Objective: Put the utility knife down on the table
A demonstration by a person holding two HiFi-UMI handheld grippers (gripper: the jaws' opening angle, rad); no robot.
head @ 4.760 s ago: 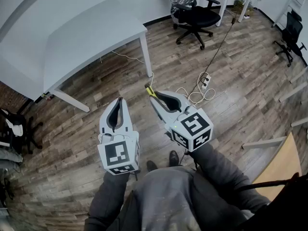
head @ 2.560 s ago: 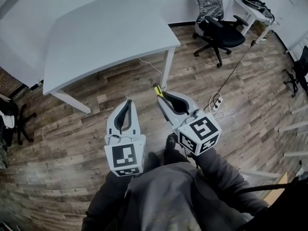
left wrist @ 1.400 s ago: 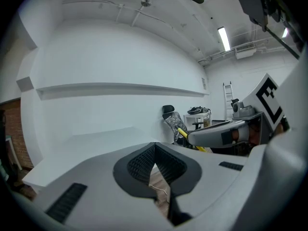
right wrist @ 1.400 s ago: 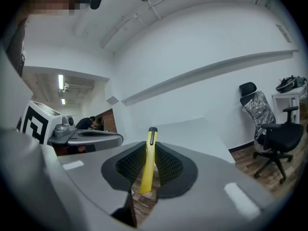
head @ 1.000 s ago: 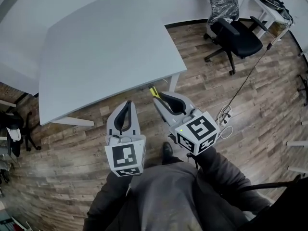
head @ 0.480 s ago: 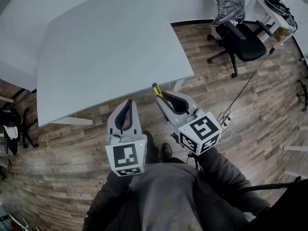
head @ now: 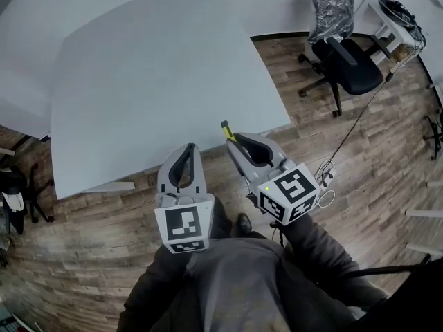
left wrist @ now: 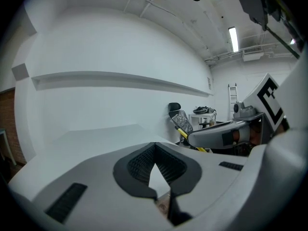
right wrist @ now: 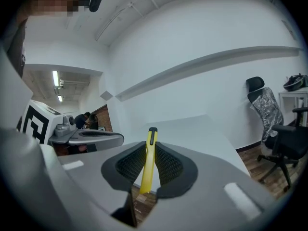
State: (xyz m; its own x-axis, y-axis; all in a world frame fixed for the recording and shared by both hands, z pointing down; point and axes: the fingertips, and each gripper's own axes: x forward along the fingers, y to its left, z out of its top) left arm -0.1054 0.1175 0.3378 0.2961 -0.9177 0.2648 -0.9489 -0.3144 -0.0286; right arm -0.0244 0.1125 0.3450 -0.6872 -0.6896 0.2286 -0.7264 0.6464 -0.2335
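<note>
right gripper [right wrist: 149,147] pinching slim yellow plastic utility knife [right wrist: 147,165] between ribbed black pads; black tip juts past them; knife held in the air by the desk's near edge | left gripper [left wrist: 154,147] pressed together, nothing between | desk [head: 152,68] smooth, white; floor [head: 360,151] wood plank

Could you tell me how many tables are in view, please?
2. A large white table fills the head view's upper left; a smaller white desk stands at upper right, beyond the black office chair. Others may be hidden.
</note>
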